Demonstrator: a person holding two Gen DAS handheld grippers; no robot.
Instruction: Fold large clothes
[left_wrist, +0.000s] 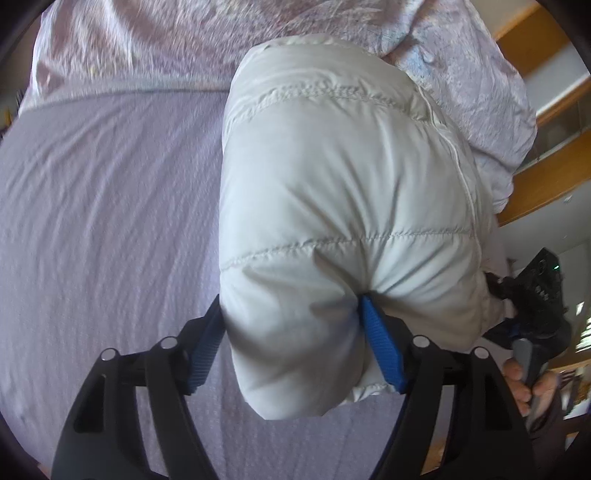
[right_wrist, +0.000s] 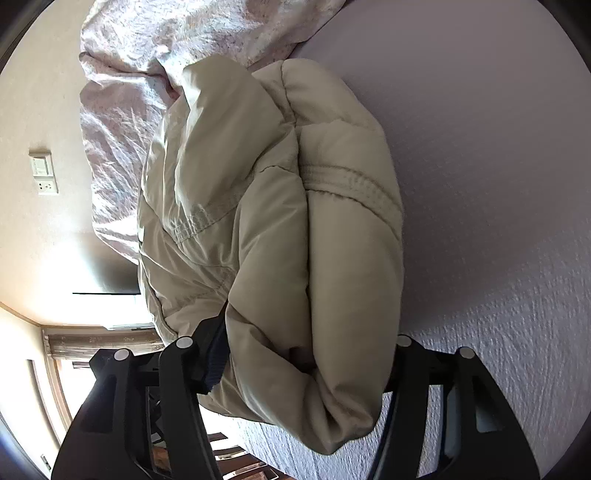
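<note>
A puffy white quilted jacket (left_wrist: 332, 177) lies folded in a thick bundle on the lilac bed sheet (left_wrist: 103, 206). My left gripper (left_wrist: 291, 314) is shut on the bundle's near end, its blue pads (left_wrist: 380, 343) pressed into the padding on both sides. In the right wrist view the same jacket (right_wrist: 266, 221) looks beige. My right gripper (right_wrist: 310, 347) is shut on its thick folded edge, with the black fingers (right_wrist: 210, 354) on either side. The right gripper's body and the hand holding it show in the left wrist view (left_wrist: 532, 314), at the jacket's right side.
A crumpled pinkish duvet (left_wrist: 147, 40) lies along the far side of the bed and also shows in the right wrist view (right_wrist: 122, 122). A wooden bed frame (left_wrist: 546, 177) runs on the right. A wall with a switch and socket (right_wrist: 44, 175) is left.
</note>
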